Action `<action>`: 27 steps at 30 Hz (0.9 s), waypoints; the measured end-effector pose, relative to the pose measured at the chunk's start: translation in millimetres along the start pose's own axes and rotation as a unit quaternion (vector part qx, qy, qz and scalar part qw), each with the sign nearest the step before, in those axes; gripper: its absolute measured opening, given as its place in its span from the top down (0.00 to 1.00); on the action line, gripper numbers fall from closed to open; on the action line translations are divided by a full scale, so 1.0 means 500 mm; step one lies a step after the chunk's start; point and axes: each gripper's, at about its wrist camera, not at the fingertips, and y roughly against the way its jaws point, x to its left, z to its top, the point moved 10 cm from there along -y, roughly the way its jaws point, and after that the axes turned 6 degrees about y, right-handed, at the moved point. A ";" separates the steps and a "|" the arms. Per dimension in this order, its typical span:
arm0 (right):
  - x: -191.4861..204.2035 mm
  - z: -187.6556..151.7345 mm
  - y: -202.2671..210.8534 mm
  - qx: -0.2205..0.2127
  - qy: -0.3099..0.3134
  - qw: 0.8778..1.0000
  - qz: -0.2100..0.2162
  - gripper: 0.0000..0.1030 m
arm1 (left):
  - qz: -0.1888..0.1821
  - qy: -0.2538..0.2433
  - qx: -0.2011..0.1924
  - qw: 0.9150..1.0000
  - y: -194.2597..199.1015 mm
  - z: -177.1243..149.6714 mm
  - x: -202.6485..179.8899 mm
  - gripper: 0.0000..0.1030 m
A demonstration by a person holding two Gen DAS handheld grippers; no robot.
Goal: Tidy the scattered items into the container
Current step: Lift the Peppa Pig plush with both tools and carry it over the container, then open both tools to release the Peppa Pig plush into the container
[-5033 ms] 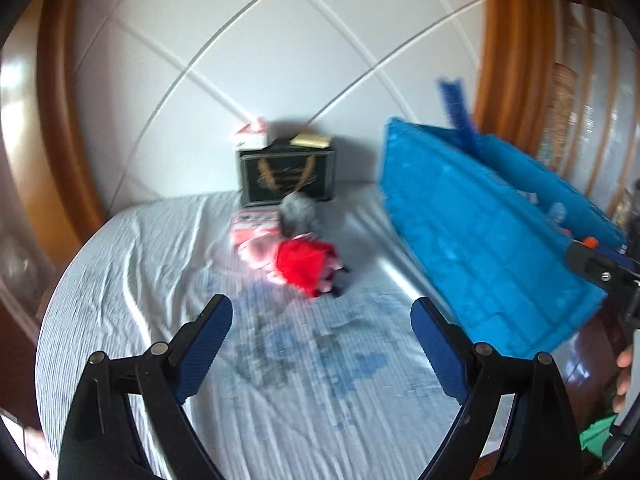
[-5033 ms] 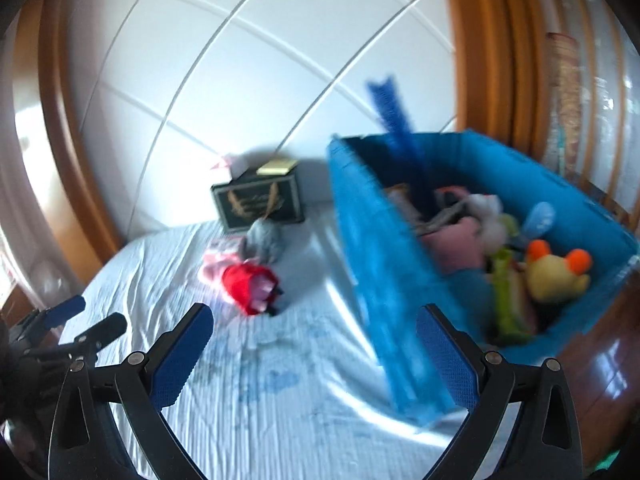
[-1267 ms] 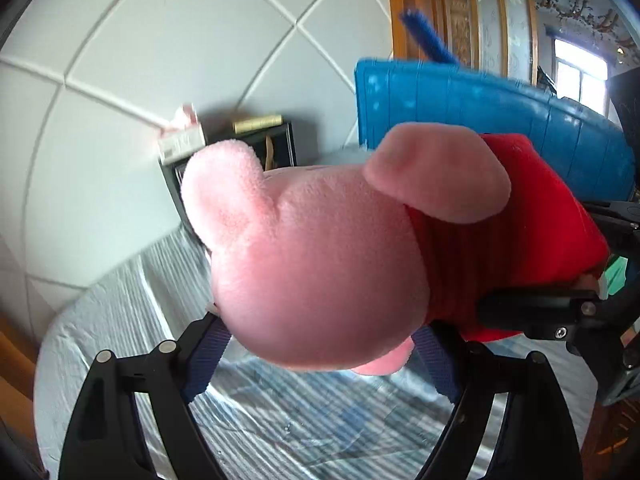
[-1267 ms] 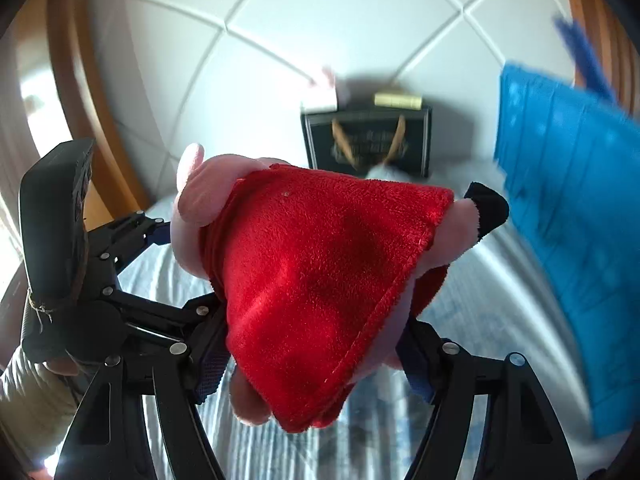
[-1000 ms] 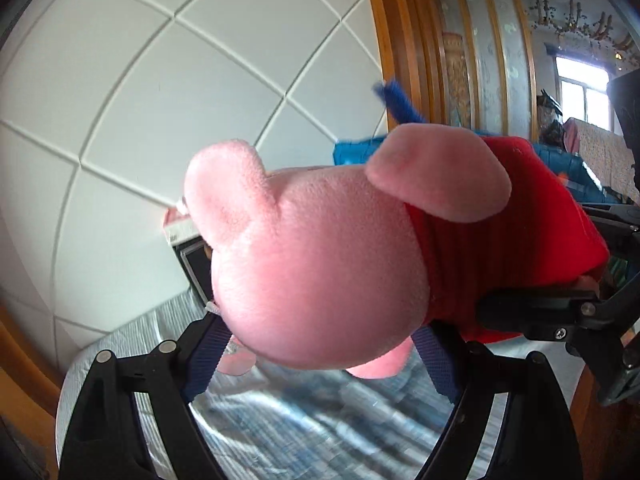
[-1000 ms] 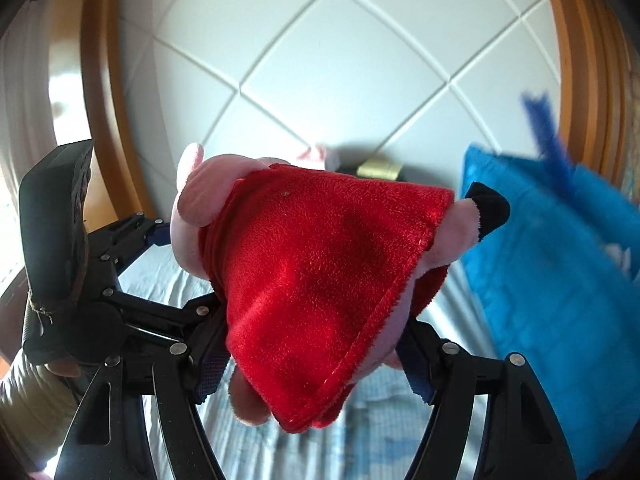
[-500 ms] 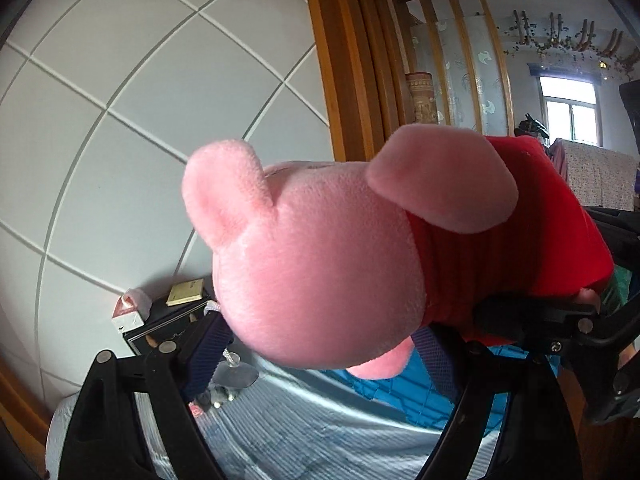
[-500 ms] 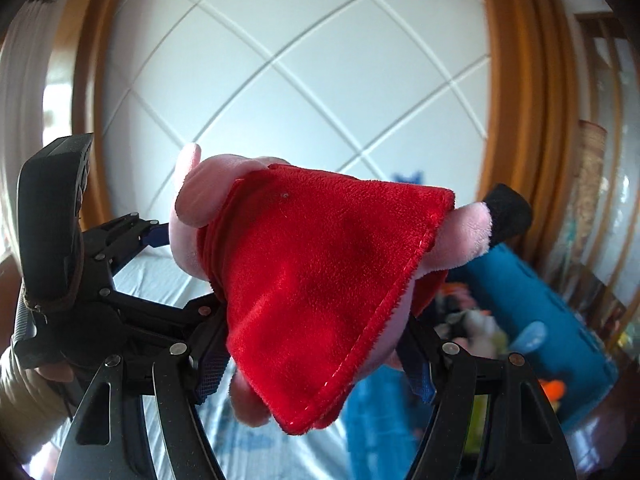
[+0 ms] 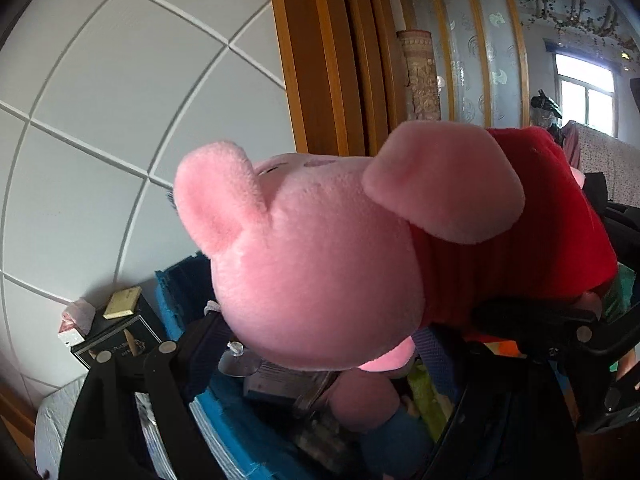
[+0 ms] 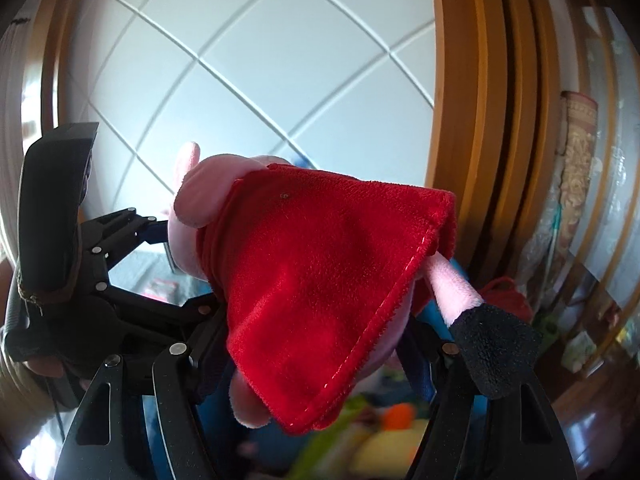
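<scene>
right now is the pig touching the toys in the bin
Apart. In the left wrist view the pig, held by both grippers, hangs above the blue bin; a dark gap separates its head from the toys below.

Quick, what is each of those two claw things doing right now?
Left gripper: closed on the pink head of the pig plush toy.
Right gripper: closed on the same toy's red-dressed body.

Fuzzy plush pig (image 9: 320, 264), fleecy red dress (image 10: 320, 272), glossy wooden frame (image 9: 320, 60).
</scene>
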 end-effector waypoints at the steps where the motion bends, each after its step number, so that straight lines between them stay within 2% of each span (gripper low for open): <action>1: -0.032 -0.008 -0.025 0.017 -0.004 1.000 0.011 0.29 | 0.005 0.012 0.020 1.000 -0.033 -0.001 -0.009 0.17; 5: -0.128 -0.046 -0.124 0.074 -0.015 0.996 0.038 0.29 | 0.032 0.039 0.104 0.993 -0.161 -0.032 -0.044 0.17; 7: -0.160 -0.060 -0.179 0.092 -0.030 0.994 0.057 0.29 | 0.044 0.061 0.139 0.987 -0.219 -0.051 -0.040 0.17; 10: -0.206 -0.066 -0.247 0.114 -0.062 0.989 0.074 0.30 | 0.046 0.109 0.193 0.974 -0.297 -0.082 -0.026 0.17; 12: -0.231 -0.080 -0.296 0.142 -0.088 0.983 0.071 0.31 | 0.054 0.118 0.203 0.971 -0.325 -0.098 -0.019 0.17; 16: -0.261 -0.115 -0.393 0.189 -0.096 0.975 0.060 0.31 | 0.093 0.097 0.226 0.965 -0.358 -0.134 -0.009 0.17; 20: -0.270 -0.186 -0.466 0.243 -0.107 0.963 0.048 0.31 | 0.113 0.075 0.275 0.952 -0.385 -0.185 -0.005 0.17; 22: -0.267 -0.223 -0.485 0.278 -0.100 0.955 0.039 0.31 | 0.119 0.064 0.280 0.950 -0.388 -0.192 -0.008 0.17; 27: -0.271 -0.230 -0.484 0.281 -0.102 0.953 0.036 0.29 | 0.114 0.064 0.279 0.951 -0.378 -0.198 -0.016 0.17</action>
